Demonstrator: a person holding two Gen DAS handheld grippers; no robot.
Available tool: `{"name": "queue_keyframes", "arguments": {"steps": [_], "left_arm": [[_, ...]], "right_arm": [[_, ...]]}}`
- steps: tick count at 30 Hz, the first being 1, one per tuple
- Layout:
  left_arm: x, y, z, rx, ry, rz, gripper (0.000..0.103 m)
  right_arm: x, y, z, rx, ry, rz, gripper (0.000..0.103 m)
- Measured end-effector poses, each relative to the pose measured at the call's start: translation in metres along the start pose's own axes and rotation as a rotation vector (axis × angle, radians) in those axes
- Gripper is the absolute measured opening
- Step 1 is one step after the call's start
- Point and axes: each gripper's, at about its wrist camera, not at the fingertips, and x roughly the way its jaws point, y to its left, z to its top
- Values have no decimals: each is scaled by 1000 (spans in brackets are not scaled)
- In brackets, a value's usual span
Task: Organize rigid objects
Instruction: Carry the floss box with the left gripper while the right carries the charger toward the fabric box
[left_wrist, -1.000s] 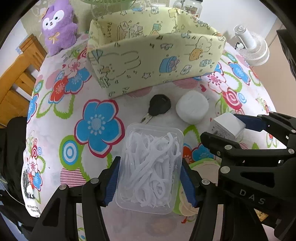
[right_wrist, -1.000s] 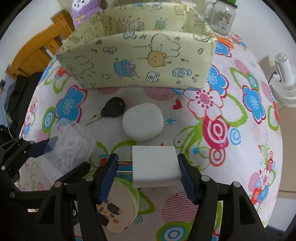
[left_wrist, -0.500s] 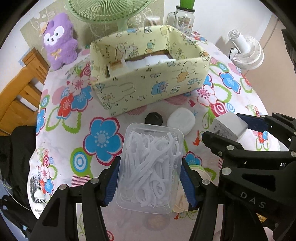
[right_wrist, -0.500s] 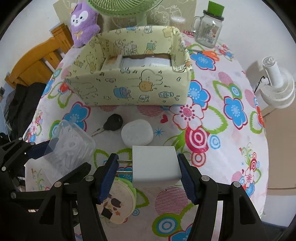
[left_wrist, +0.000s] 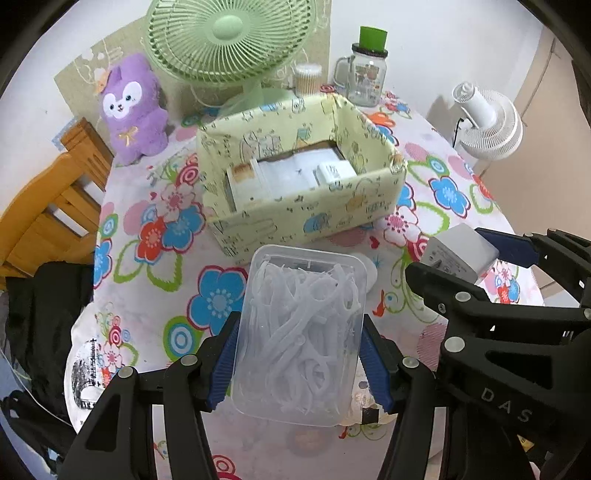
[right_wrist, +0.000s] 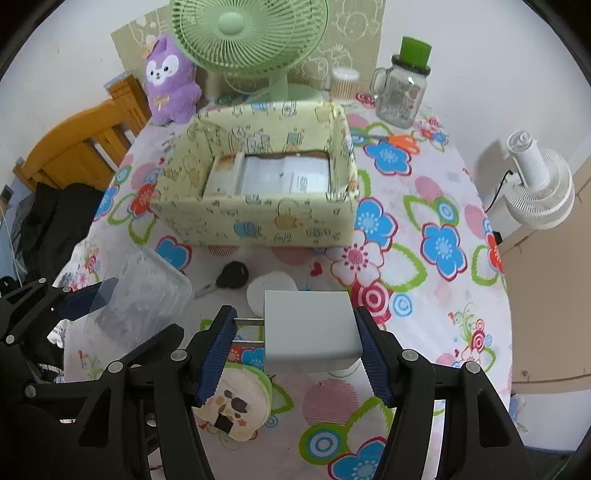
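Observation:
My left gripper (left_wrist: 299, 354) is shut on a clear plastic box of white floss picks (left_wrist: 301, 332), held above the flowered tablecloth. My right gripper (right_wrist: 297, 341) is shut on a white charger plug (right_wrist: 308, 330), its prongs against the left pad. The right gripper (left_wrist: 476, 254) with the plug (left_wrist: 460, 251) also shows at the right of the left wrist view, and the floss box (right_wrist: 136, 299) at the left of the right wrist view. Beyond both stands a yellow patterned storage box (right_wrist: 258, 184) (left_wrist: 299, 177), open on top, with white packets inside.
On the cloth lie a black car key (right_wrist: 231, 277), a white rounded case (right_wrist: 271, 290) and a round decorated tin (right_wrist: 236, 402). Behind the box stand a green fan (right_wrist: 251, 33), a purple plush toy (right_wrist: 170, 81), a glass jar mug (right_wrist: 402, 92) and a white fan (right_wrist: 535, 184). A wooden chair (right_wrist: 77, 147) stands left.
Both grippers have risen with their loads, so the table looks farther away and the inside of the yellow box has come into view.

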Motion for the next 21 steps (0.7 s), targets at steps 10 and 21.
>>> {"name": "queue_keyframes", "arguments": {"steps": [10,21], "left_arm": [[-21,0,12,-10,-30,16,62],[-31,2,29,-35,-59,14,62]], "right_arm": [[-20,-1,15,-4,-19,11,67],[-32,-4,34,2,-25,22,67]]}}
